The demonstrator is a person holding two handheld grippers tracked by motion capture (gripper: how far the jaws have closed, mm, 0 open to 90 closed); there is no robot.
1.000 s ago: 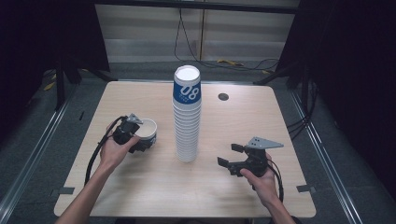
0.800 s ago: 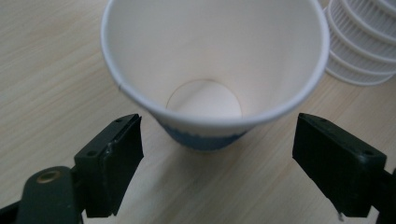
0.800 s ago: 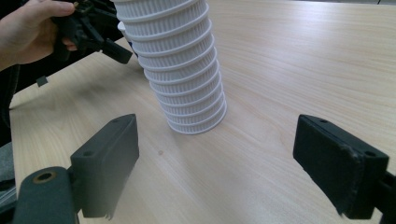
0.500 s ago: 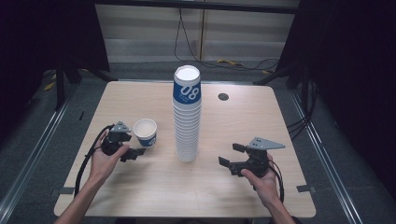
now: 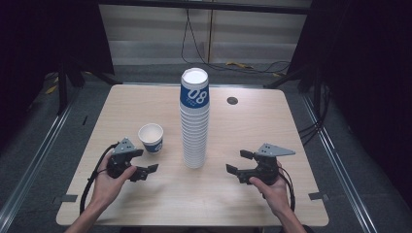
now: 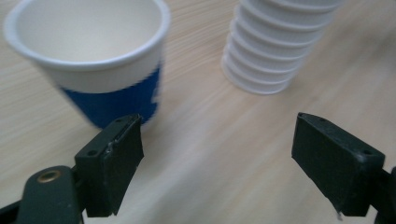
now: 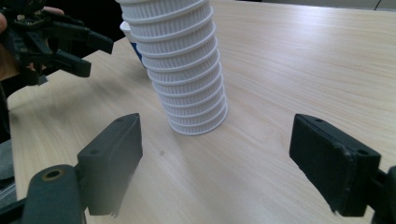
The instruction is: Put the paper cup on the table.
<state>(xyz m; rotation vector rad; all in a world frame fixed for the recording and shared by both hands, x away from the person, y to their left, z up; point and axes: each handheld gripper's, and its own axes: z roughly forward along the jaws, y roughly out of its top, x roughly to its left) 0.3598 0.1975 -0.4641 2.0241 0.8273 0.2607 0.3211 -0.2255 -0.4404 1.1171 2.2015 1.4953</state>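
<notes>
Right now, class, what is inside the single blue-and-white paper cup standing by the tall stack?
The single blue-and-white paper cup looks empty: in the left gripper view its white inner wall is bare. Its floor is hidden below the rim there and too small to judge in the high view.

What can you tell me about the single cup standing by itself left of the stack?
The single cup is a small paper-looking cup, white inside and at its rolled rim, with a blue band around the lower wall carrying some white print. It stands upright, mouth up and empty, on the wooden table, apart from the tall cup stack. Nothing touches it: the left gripper sits just short of it, jaws open and off to the cup's side.
</notes>
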